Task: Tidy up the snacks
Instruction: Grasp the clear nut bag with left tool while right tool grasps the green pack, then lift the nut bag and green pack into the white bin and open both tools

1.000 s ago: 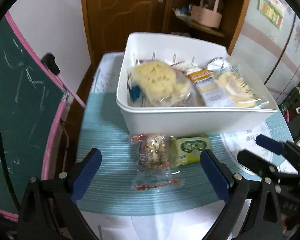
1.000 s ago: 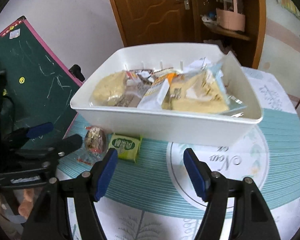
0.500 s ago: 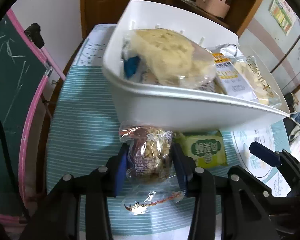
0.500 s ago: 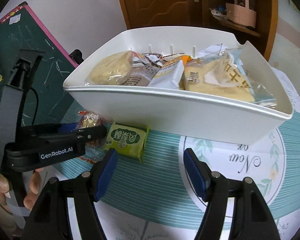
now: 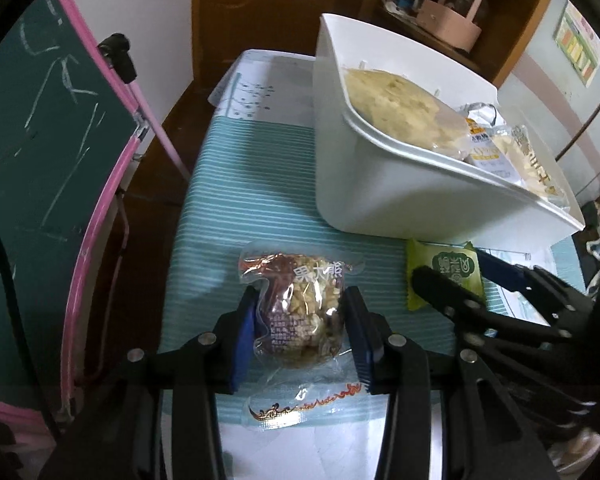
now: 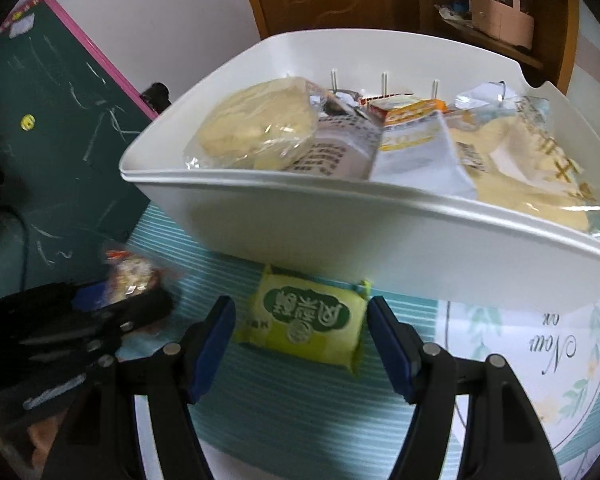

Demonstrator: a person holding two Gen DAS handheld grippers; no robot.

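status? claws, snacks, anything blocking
Left claw shut on nut snack pack, pack on the table. Right claw open, straddling green snack packet, no contact visible. White bin close behind both, already full of snacks.

Dim, yellowish indoor light, strong fisheye bending and black vignette at the edges, small glare on the nut snack packet (image 5: 300, 312), motion blur smearing the right view's left side

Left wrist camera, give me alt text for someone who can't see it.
The left gripper is shut on a clear-wrapped nut snack on a teal striped placemat. Beyond it stands a white bin full of packaged snacks; at right the open right gripper straddles a green packet.
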